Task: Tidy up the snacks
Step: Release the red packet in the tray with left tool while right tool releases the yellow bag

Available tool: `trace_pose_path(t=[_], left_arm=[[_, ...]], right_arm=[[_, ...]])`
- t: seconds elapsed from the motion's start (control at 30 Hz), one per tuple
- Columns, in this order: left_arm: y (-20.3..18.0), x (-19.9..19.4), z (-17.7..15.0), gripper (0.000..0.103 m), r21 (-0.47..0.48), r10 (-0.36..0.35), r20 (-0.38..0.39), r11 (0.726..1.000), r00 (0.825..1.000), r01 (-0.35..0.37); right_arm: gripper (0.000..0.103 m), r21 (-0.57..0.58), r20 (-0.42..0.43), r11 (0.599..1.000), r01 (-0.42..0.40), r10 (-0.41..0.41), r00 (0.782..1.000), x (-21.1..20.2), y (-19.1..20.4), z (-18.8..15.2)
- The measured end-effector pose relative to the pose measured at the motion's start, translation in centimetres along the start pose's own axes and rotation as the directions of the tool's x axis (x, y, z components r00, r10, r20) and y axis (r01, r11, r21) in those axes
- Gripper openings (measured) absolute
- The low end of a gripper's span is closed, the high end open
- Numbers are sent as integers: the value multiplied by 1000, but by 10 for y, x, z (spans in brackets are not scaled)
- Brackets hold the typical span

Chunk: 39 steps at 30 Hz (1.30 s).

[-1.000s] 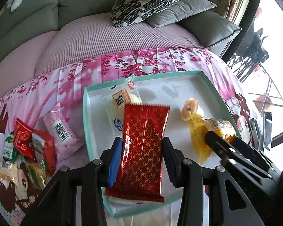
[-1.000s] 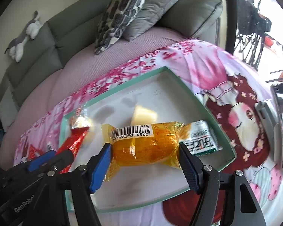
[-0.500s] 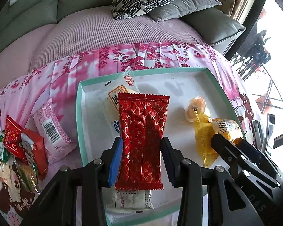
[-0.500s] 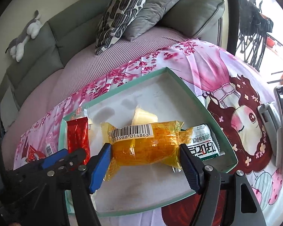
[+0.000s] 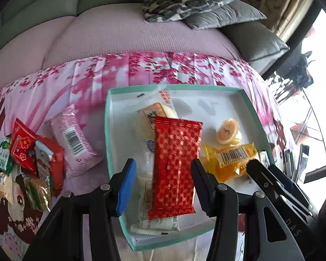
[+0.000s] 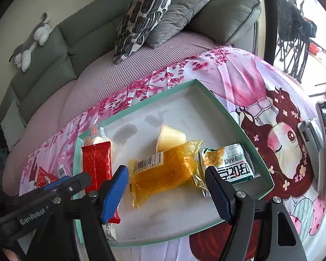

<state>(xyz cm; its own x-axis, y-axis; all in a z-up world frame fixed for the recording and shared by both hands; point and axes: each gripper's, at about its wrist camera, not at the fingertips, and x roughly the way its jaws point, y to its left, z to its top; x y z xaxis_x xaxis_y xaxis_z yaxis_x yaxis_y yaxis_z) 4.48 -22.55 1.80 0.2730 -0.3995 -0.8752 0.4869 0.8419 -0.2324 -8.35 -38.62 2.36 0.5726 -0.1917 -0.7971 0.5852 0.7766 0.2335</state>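
Pink cherry-blossom cloth (image 5: 123, 76) covers the sofa seat under a teal-rimmed tray (image 5: 106, 134). Left gripper (image 5: 160, 184) has just been opening; its jaws stand clear of the red snack packet (image 5: 176, 165) lying between them on a white packet (image 5: 145, 180) in the tray. Right gripper (image 6: 165, 187) brackets the yellow packet (image 6: 163, 174), also lying in the tray, pads apart from it.

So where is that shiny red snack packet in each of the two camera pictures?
Left wrist view: the red packet lies centre frame in the teal tray, between the fingers of the left hand-held gripper, on a white packet.
Right wrist view: it is at the left, at the tray's left end.
Shared landmark: the yellow packet, to the right of it in both views.
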Motion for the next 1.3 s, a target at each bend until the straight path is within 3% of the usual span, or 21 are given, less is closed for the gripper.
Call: trace_pose_path(t=[0.27, 0.3, 0.37, 0.53, 0.77, 0.87, 1.3], left_arm=[[29, 4, 2, 62, -86, 112, 15, 990, 994, -110], [32, 4, 2, 62, -94, 118, 14, 989, 993, -116], [36, 5, 2, 63, -105, 129, 9, 986, 992, -128], [40, 8, 1, 74, -107, 153, 15, 983, 988, -151], [45, 15, 0, 78, -115, 200, 19, 974, 980, -197], [47, 14, 0, 87, -118, 214, 31, 971, 976, -209], [50, 24, -2, 88, -104, 247, 35, 965, 968, -242]], right_arm=[[83, 2, -13, 1000, 21, -21, 1000, 5, -2, -2], [85, 3, -11, 1000, 22, -22, 1000, 5, -3, -2], [102, 6, -1, 1000, 27, -27, 1000, 4, -3, -2], [103, -4, 11, 1000, 27, -27, 1000, 3, -2, -2], [103, -11, 22, 1000, 29, -28, 999, 2, 0, -3], [103, -11, 28, 999, 33, -32, 999, 1, 0, -2], [103, -18, 17, 999, 43, -43, 999, 4, 0, -3]])
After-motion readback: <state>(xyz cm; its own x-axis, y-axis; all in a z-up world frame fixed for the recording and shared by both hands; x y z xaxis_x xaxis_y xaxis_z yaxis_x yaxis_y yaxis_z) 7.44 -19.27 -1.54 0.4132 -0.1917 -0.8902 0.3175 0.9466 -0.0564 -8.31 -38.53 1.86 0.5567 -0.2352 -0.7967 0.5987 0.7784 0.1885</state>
